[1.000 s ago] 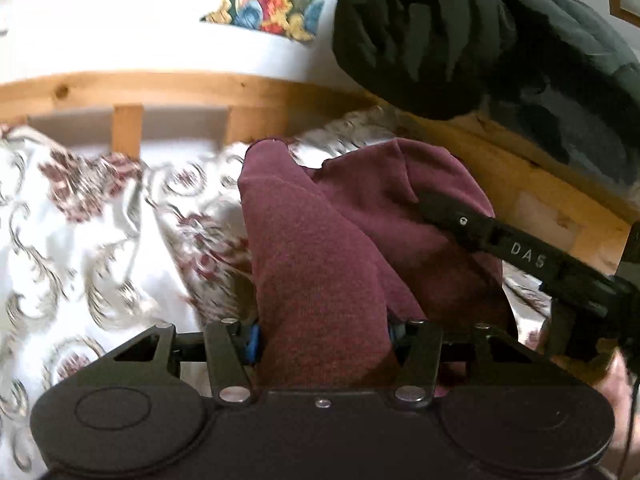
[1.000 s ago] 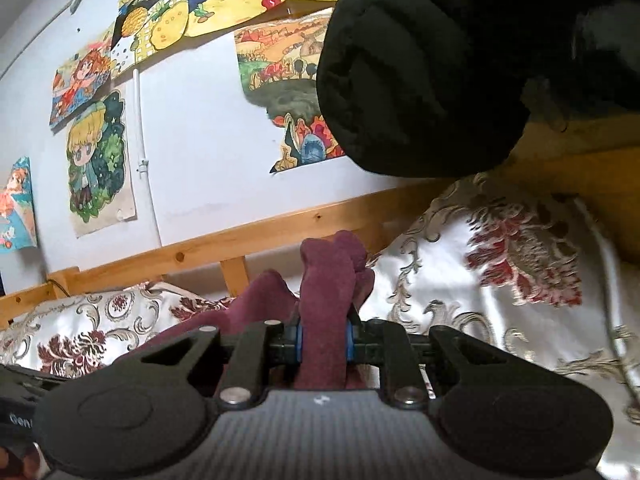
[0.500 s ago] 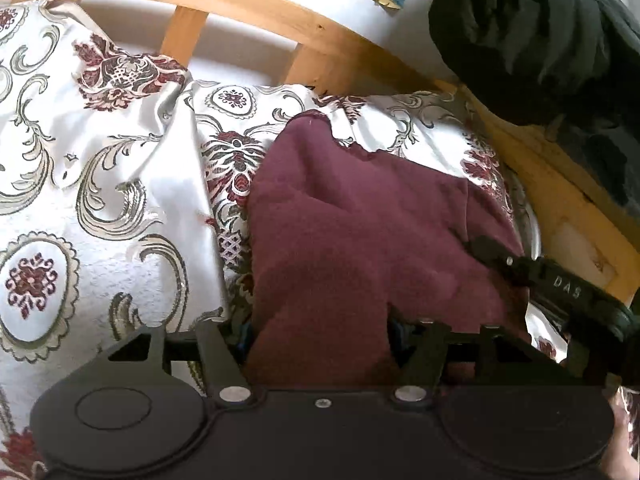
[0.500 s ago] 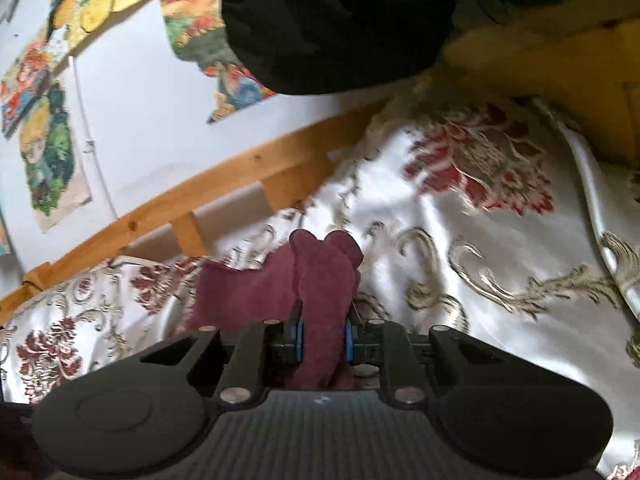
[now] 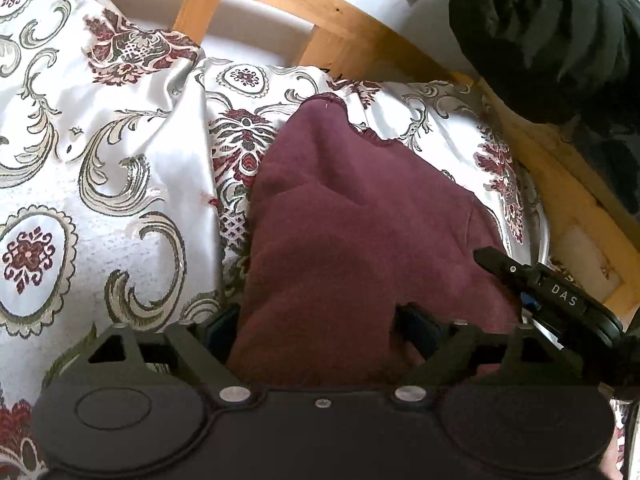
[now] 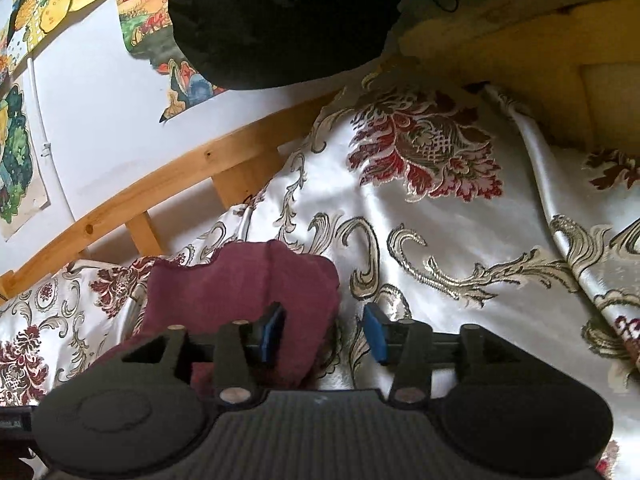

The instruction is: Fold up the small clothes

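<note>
Now the maroon garment (image 5: 360, 248) is lying folded on the patterned bedspread (image 5: 120, 184), near the wooden rail. Risk: withdrawing fingers could be snagging the fleece and undoing the fold. Left gripper (image 5: 320, 328) has just been opening, cloth lying between its wide fingers; right gripper (image 6: 324, 334) likewise, cloth (image 6: 248, 280) brushing its left pad (image 6: 272, 332).
</note>
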Motion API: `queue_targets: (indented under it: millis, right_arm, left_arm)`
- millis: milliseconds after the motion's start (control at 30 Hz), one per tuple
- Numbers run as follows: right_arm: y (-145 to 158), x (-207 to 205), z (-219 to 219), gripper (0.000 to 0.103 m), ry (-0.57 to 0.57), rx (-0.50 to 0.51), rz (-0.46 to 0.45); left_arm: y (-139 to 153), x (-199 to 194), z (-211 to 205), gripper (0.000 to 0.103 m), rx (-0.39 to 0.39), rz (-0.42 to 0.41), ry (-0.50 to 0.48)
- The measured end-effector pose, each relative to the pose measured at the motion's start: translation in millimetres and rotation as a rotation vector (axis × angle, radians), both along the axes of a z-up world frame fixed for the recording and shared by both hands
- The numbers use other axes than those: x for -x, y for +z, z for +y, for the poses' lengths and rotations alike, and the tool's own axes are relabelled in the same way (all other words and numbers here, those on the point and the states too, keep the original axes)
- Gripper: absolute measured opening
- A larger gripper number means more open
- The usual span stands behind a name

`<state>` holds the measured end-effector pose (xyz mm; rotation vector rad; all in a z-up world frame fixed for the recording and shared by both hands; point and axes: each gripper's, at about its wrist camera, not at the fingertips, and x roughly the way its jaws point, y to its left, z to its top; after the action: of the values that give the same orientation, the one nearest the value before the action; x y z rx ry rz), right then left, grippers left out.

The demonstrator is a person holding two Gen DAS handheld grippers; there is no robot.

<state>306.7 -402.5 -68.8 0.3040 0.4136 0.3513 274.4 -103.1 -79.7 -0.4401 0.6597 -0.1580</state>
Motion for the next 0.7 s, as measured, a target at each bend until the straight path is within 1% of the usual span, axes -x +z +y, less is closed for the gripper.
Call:
queue_targets:
  millis: [33, 67, 100, 133, 200, 267, 333, 467, 600, 700]
  right_arm:
    - [1.5, 1.2, 0.3, 0.059, 0.001, 0.006, -0.004]
    - [3.3, 2.1, 1.0, 0.067, 0.002, 0.011, -0.009]
    - [5.4, 3.8, 1.5, 0.073, 0.003, 0.017, -0.018]
    - [7.8, 6.3, 2.4, 0.075, 0.004, 0.026, -0.025]
    - [12.6, 13.3, 3.4, 0.093, -0.002, 0.043, -0.035]
    - [16.5, 23.0, 3.2, 0.099, -0.008, 0.058, -0.05]
    - [20.7, 32.1, 3.7, 0.102, -0.003, 0.083, -0.05]
    - [25.9, 52.0, 6.0, 0.102, 0.027, 0.109, -0.031]
    - [28.4, 80.6, 11.1, 0.102, 0.109, 0.122, -0.001]
    - [33.3, 101.1, 26.7, 0.102, 0.177, 0.189, 0.001]
  left_arm:
    - [1.4, 0.8, -0.1, 0.093, 0.001, 0.001, -0.004]
    - [3.1, 1.8, -0.6, 0.095, 0.002, 0.0, -0.009]
    - [5.2, 3.2, -0.9, 0.099, 0.001, -0.004, -0.015]
    - [7.7, 5.0, -1.1, 0.102, -0.001, -0.009, -0.019]
    - [13.4, 8.3, -1.1, 0.102, -0.011, -0.015, -0.023]
    - [20.2, 12.4, 0.3, 0.102, -0.026, -0.022, -0.024]
    - [26.6, 17.7, 3.6, 0.102, -0.037, -0.038, -0.022]
    - [34.1, 29.2, 11.8, 0.102, -0.069, -0.064, -0.013]
    - [39.4, 35.4, 18.3, 0.102, -0.095, -0.035, 0.025]
    - [41.6, 42.2, 24.8, 0.102, -0.076, -0.024, 0.025]
